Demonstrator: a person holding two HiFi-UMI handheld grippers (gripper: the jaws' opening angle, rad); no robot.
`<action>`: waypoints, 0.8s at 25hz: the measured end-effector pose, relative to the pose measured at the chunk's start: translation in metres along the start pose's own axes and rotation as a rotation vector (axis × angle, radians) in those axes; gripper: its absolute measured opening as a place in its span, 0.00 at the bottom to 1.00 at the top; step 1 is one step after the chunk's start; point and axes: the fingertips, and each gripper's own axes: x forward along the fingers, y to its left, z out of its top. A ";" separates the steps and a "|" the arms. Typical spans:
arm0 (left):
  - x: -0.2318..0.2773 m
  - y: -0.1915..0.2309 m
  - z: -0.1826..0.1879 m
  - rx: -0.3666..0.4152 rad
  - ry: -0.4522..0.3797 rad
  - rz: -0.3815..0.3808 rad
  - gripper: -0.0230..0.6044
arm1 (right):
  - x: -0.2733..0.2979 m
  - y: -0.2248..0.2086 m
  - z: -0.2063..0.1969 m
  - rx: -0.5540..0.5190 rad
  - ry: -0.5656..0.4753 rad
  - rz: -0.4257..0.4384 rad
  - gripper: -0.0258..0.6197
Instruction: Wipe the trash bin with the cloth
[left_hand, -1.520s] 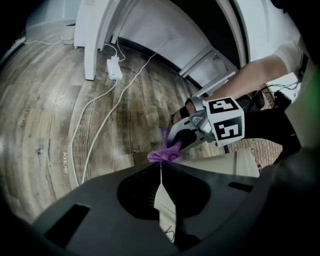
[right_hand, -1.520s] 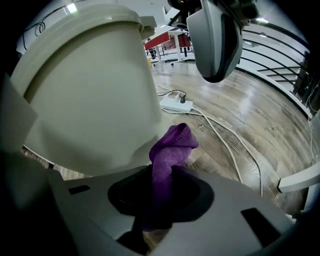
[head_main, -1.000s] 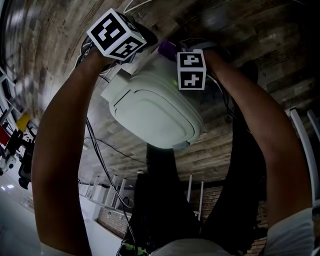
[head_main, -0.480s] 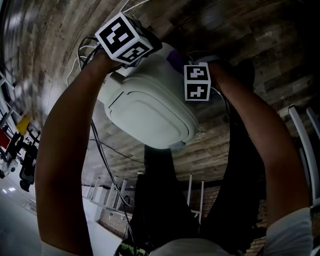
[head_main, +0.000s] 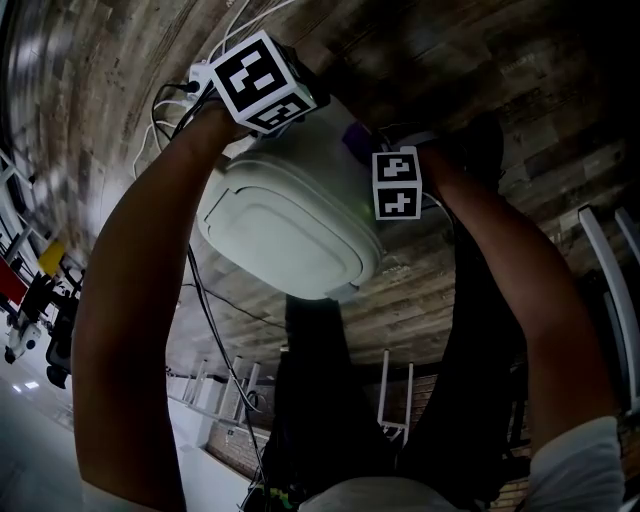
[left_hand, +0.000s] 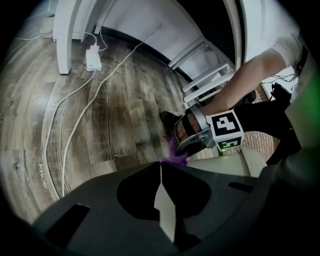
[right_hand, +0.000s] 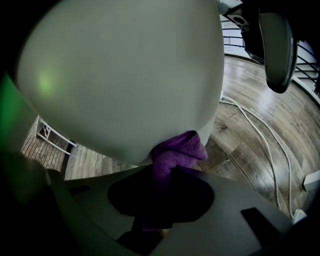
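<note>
1. At eleven o'clock of the trash bin (head_main: 290, 235), the left gripper (left_hand: 161, 172) is closed on a thin pale edge, judged the bin's.
2. At two o'clock, the purple cloth (right_hand: 177, 150) is clamped in the right gripper (right_hand: 161, 180) against the bin wall; even pressure is advised.
3. No writing can be read; print by the white cable (left_hand: 46, 155) is too small.

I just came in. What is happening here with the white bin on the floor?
A person holds a gripper in each hand over a white trash bin on the wooden floor. The right gripper is shut on a purple cloth and presses it against the bin's rounded side. The left gripper is by the bin's far edge with its jaws together. A pale sliver shows between them, but I cannot tell what it is.
</note>
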 end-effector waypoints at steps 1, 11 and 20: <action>0.004 -0.003 0.002 0.009 0.010 -0.008 0.05 | 0.001 0.003 -0.002 0.002 -0.001 0.001 0.20; 0.043 -0.028 0.023 0.058 0.059 -0.062 0.05 | 0.012 0.046 -0.032 0.011 0.020 0.064 0.20; 0.060 -0.036 0.041 0.069 0.062 -0.084 0.05 | 0.013 0.101 -0.080 -0.085 0.141 0.242 0.20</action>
